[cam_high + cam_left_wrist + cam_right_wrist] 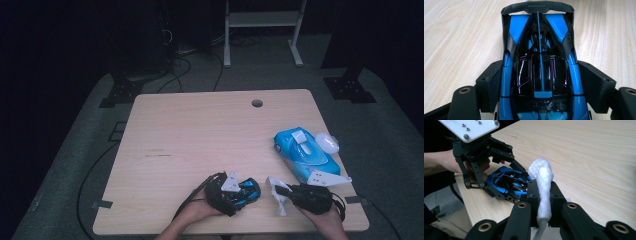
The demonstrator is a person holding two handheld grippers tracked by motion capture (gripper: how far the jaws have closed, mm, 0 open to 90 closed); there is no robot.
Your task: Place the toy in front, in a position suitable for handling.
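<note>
Item 1: right gripper (544, 202), jaws clamped on a white wipe (543, 185). Item 2: left gripper (539, 82) pinning my blue toy car (540, 62) by its flanks, tail pointing away. Car lies just left of the wipe, probably not touching.

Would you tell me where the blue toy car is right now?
The blue toy car sits near the table's front edge in the high view, clamped in the left gripper, just left of the right gripper's white wipe.
</note>
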